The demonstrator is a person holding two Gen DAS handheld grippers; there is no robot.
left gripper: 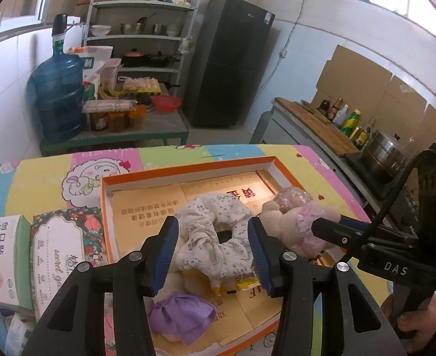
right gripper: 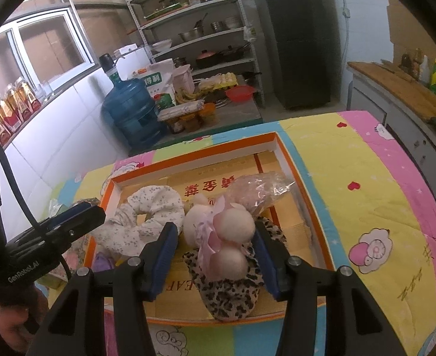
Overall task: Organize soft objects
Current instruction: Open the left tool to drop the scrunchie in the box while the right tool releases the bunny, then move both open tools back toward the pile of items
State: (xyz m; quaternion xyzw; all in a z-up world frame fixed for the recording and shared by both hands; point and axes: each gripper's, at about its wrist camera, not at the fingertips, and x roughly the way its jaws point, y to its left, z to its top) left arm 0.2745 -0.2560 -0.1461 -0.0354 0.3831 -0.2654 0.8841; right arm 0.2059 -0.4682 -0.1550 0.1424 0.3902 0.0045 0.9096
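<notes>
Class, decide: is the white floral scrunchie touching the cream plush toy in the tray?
Touching. In the left wrist view the scrunchie's right edge presses against the plush toy, no gap showing.

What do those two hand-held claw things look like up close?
Both are black plastic. The left gripper and right gripper each have two fingers with ribbed blue pads, silver rivets and a black cable. One body reads DAS, the other GenRobot.AI.

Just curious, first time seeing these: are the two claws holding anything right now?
Nothing. The left gripper stands open around the floral scrunchie; the right gripper stands open around the pom-pom toy.
</notes>
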